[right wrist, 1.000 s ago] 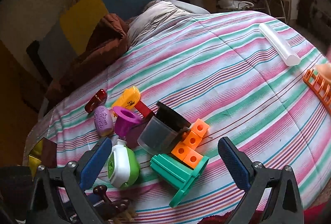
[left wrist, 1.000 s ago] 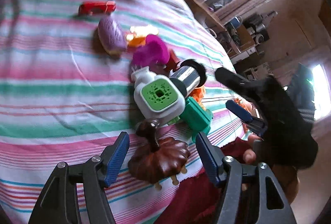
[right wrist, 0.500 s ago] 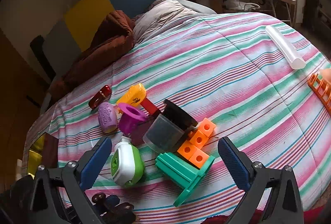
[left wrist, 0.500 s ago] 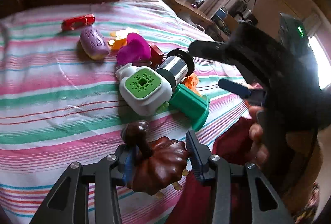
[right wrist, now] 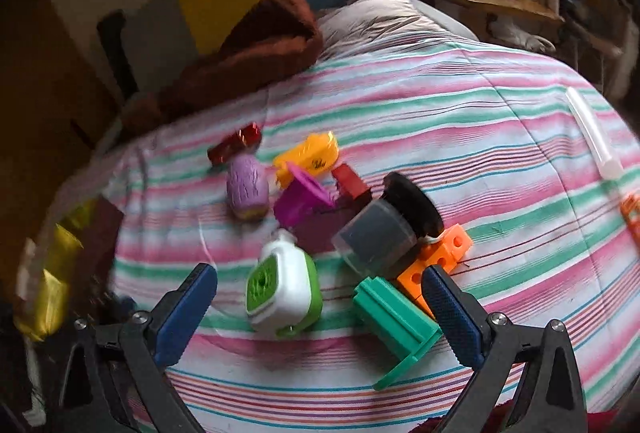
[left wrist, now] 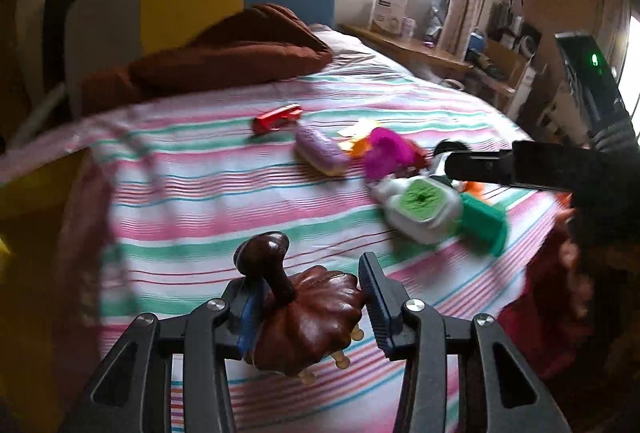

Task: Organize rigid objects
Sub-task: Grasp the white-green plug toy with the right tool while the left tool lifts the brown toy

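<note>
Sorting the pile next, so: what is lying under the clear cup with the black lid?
The clear cup lies tipped across the orange blocks and a dark red piece. Whatever else lies beneath stays covered.

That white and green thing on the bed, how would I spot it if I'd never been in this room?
Look at the striped bedspread and find the cluster of small toys near its close edge. At the front of that cluster lies the white and green gadget, between a purple egg-shaped toy behind it and a teal plastic block beside it. It alone is white, with a square green grille face.
</note>
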The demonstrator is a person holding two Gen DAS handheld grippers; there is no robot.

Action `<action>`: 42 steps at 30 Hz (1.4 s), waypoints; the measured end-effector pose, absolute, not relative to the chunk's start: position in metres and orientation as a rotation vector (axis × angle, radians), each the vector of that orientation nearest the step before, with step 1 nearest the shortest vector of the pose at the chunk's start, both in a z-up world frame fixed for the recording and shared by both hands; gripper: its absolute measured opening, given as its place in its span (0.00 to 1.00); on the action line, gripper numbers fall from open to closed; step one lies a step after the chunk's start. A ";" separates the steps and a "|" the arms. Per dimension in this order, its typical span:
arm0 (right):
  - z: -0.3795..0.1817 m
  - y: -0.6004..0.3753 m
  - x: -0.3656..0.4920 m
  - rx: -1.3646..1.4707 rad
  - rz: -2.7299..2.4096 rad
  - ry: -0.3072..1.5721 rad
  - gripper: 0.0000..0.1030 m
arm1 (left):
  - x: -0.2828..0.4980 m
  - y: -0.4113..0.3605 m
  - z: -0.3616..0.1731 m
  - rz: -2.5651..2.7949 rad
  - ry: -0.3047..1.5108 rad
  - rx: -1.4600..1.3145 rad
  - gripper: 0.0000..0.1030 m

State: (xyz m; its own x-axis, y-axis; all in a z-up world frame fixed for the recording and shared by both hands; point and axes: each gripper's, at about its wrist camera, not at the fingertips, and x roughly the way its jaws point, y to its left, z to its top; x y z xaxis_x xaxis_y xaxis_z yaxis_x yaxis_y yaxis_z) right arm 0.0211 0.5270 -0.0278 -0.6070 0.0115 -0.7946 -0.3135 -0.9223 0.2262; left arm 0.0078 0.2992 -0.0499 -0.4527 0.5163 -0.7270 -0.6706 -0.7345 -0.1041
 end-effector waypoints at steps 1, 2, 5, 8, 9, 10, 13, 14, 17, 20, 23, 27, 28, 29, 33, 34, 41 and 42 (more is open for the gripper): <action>-0.030 0.522 0.019 -1.310 2.611 0.479 0.97 | 0.008 0.296 -0.054 2.197 0.271 -1.008 0.44; -0.030 0.520 0.018 -1.320 2.611 0.450 0.95 | 0.008 0.294 -0.059 2.195 0.270 -1.018 0.44; -0.032 0.511 0.015 -1.338 2.620 0.334 0.91 | 0.013 0.290 -0.061 2.204 0.255 -0.979 0.44; -0.033 0.503 0.013 -1.348 2.636 0.240 0.85 | 0.015 0.289 -0.060 2.205 0.261 -0.963 0.44; -0.034 0.500 0.012 -1.351 2.633 0.206 0.84 | 0.015 0.289 -0.060 2.198 0.251 -0.961 0.44; -0.035 0.498 0.010 -1.358 2.626 0.170 0.84 | 0.017 0.287 -0.060 2.194 0.245 -0.959 0.44; -0.040 0.493 0.007 -1.393 2.623 0.138 0.84 | 0.020 0.285 -0.058 2.172 0.211 -0.964 0.44; -0.042 0.491 0.005 -1.405 2.620 0.128 0.84 | 0.021 0.284 -0.058 2.159 0.197 -0.968 0.44; -0.051 0.484 0.000 -1.456 2.605 0.086 0.84 | 0.022 0.282 -0.058 2.125 0.174 -0.975 0.45; -0.055 0.474 -0.004 -1.459 2.590 -0.043 0.74 | 0.023 0.280 -0.057 2.111 0.159 -0.987 0.45; -0.057 0.470 -0.003 -1.457 2.564 -0.133 0.65 | 0.022 0.277 -0.057 2.098 0.128 -1.003 0.45; -0.052 0.479 -0.001 -1.458 2.601 -0.024 0.54 | 0.026 0.274 -0.054 2.078 0.113 -0.992 0.46; -0.052 0.483 -0.001 -1.476 2.623 0.053 0.54 | 0.028 0.274 -0.053 2.076 0.121 -0.984 0.46; -0.052 0.485 -0.001 -1.493 2.640 0.118 0.54 | 0.030 0.274 -0.053 2.087 0.124 -0.983 0.46; -0.056 0.487 -0.001 -1.559 2.661 0.225 0.54 | 0.034 0.274 -0.052 2.081 0.133 -0.983 0.46; -0.057 0.487 -0.001 -1.567 2.655 0.224 0.54 | 0.034 0.274 -0.052 2.081 0.135 -0.982 0.46; -0.064 0.478 -0.003 -1.577 2.643 0.148 0.54 | 0.033 0.279 -0.059 2.064 0.146 -0.991 0.43; -0.063 0.477 -0.003 -1.571 2.642 0.125 0.54 | 0.034 0.279 -0.059 2.068 0.145 -0.986 0.40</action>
